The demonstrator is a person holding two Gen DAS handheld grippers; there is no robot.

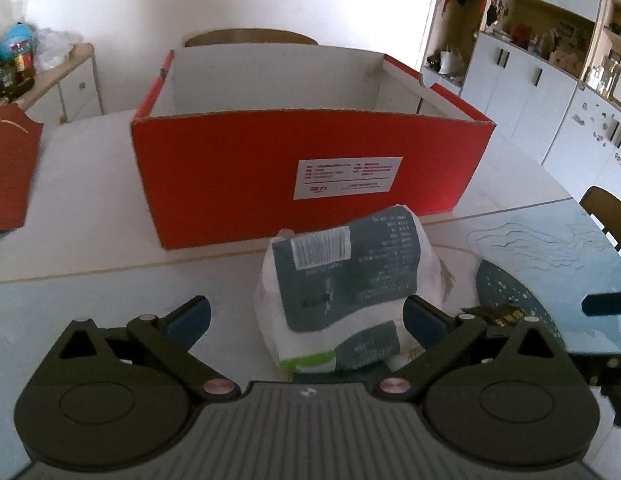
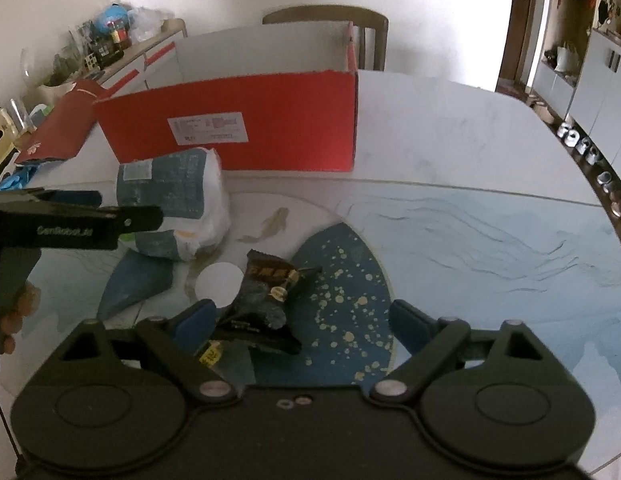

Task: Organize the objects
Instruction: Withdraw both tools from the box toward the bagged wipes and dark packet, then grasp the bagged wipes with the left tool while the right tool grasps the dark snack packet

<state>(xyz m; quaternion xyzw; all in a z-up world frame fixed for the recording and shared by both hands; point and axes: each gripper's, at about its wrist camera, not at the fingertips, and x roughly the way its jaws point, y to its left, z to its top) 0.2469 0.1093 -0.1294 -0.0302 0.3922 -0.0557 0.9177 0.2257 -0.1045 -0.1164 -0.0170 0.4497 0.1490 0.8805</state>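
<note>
Left wrist: red box (image 1: 310,168) at 12 o'clock, visible interior bare; left gripper (image 1: 306,316) released, straddling white pack (image 1: 342,288). Right gripper (image 2: 298,316) released over black wrapper (image 2: 266,296) at 11 o'clock

Box label (image 1: 347,178) print too blurred for reading

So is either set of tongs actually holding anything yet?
No. The left tongs stand open around the white and grey bag, and the right tongs stand open over the black wrapper; neither grips.
</note>
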